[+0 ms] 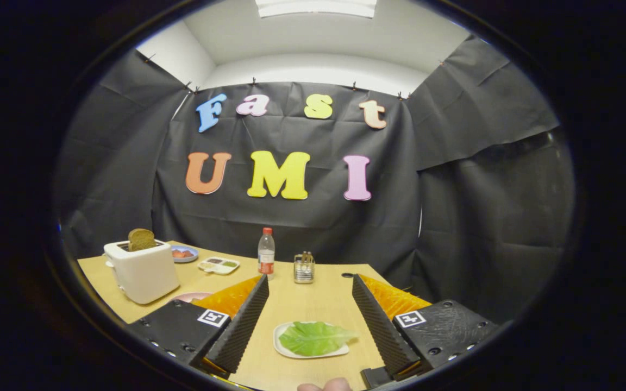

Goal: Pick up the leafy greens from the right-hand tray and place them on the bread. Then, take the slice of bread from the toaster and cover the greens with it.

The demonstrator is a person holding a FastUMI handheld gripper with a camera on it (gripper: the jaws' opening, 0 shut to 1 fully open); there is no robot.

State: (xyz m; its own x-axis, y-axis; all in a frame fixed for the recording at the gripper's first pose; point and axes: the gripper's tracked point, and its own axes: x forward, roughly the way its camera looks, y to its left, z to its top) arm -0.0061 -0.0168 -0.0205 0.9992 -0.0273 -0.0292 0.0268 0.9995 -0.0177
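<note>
Between the spread fingers of the claw (310, 301), nothing is gripped; the leafy greens (314, 338) are seen lying on a white tray (283, 347) on the wooden bench (313, 293). At ten o'clock a white toaster (142, 270) is stood, with a slice of bread (142, 239) upright in its slot. At twelve o'clock a bottle (266, 252) and a small wire rack (304, 267) are set before black cloth walls.

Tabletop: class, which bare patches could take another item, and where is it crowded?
Bare table runs from the greens tray, which lies between the open gripper's fingers, up to the bottle and rack. It is crowded beside the toaster, among the small dishes.
</note>
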